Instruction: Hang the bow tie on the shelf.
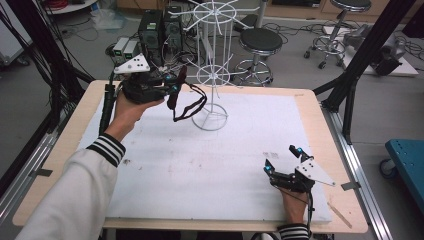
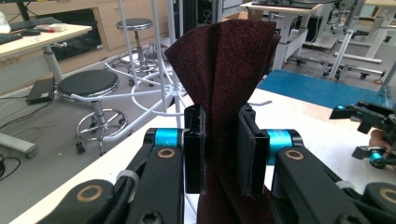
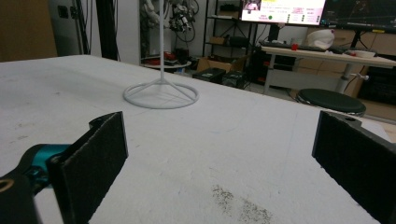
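Left gripper (image 2: 219, 149) is clamping a dark red strap (image 2: 229, 70) above the tabletop (image 1: 200, 165) near the white wire rack (image 1: 212, 75), while my right gripper (image 1: 282, 159) is resting spread wide.

The high view looks forward and down on the white-covered wooden desk (image 1: 215, 165), while both claw-mounted cameras look low across it, sharing the white wire rack (image 1: 214, 60) (image 2: 159, 88) (image 3: 161, 93).

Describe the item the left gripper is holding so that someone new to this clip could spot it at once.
Start at the white wire rack standing at the far middle of the white mat. Just to its left, the left gripper is held up above the mat, shut on a dark red fabric piece with a black looped strap dangling below. Nothing else here is soft or dark red.
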Action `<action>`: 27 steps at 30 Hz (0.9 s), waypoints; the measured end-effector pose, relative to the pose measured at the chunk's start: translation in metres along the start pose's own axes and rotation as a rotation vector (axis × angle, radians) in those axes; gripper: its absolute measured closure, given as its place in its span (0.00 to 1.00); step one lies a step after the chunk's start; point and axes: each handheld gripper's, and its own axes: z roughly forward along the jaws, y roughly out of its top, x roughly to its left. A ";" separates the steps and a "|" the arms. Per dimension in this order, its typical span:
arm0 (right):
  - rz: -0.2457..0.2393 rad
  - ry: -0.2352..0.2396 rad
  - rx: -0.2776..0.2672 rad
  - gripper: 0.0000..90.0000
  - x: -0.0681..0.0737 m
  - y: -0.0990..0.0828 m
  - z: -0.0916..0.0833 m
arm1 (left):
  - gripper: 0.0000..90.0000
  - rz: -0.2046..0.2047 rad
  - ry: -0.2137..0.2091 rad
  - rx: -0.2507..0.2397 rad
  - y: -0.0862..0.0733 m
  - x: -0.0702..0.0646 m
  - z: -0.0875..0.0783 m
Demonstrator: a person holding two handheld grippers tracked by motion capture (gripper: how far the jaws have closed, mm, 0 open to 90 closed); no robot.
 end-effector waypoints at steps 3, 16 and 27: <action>0.003 0.001 0.000 0.03 0.000 0.000 0.000 | 0.83 0.007 0.010 0.002 0.001 0.001 0.004; 0.004 0.000 -0.005 0.03 -0.001 0.000 0.000 | 0.83 0.051 0.063 0.026 -0.002 0.011 0.018; 0.005 -0.001 -0.004 0.03 -0.001 0.000 0.000 | 0.83 0.082 0.084 0.047 0.001 0.014 0.029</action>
